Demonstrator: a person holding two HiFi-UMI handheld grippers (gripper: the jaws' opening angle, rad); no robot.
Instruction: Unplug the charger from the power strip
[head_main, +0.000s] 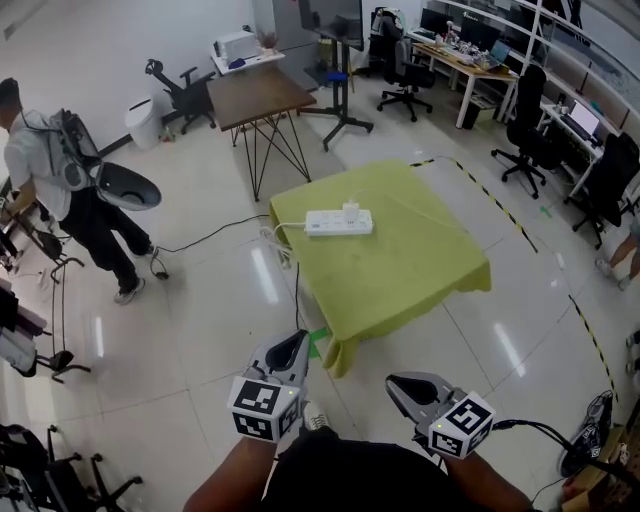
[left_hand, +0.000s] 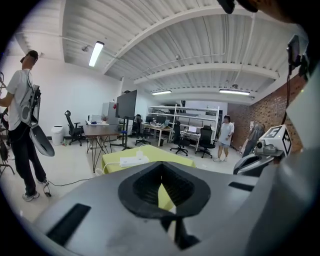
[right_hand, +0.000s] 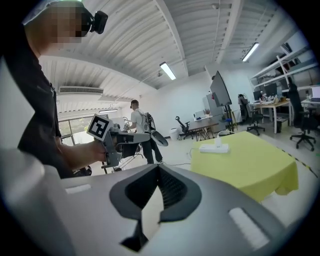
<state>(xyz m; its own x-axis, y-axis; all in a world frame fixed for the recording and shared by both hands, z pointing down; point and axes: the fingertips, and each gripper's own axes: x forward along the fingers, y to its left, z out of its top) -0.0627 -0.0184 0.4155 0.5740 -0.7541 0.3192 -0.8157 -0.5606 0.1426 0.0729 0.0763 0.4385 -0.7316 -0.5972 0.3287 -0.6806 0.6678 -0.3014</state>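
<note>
A white power strip (head_main: 338, 222) lies on a table under a yellow-green cloth (head_main: 400, 270), with a white charger (head_main: 351, 209) plugged into it upright. Both grippers hang well short of the table, near my body. My left gripper (head_main: 298, 340) is shut and holds nothing. My right gripper (head_main: 397, 384) is shut and empty too. In the left gripper view the strip (left_hand: 134, 160) shows far beyond the closed tips of the left gripper (left_hand: 161, 165). The right gripper view has the strip (right_hand: 214, 148) and charger (right_hand: 218, 142) at the right, past the right gripper (right_hand: 159, 166).
The strip's white cable (head_main: 283, 240) drops off the table's left edge to the floor. A person with a backpack (head_main: 60, 180) stands at the far left. A brown table (head_main: 258, 95), office chairs (head_main: 528, 135) and desks stand behind. Black-and-yellow tape (head_main: 500, 205) marks the floor.
</note>
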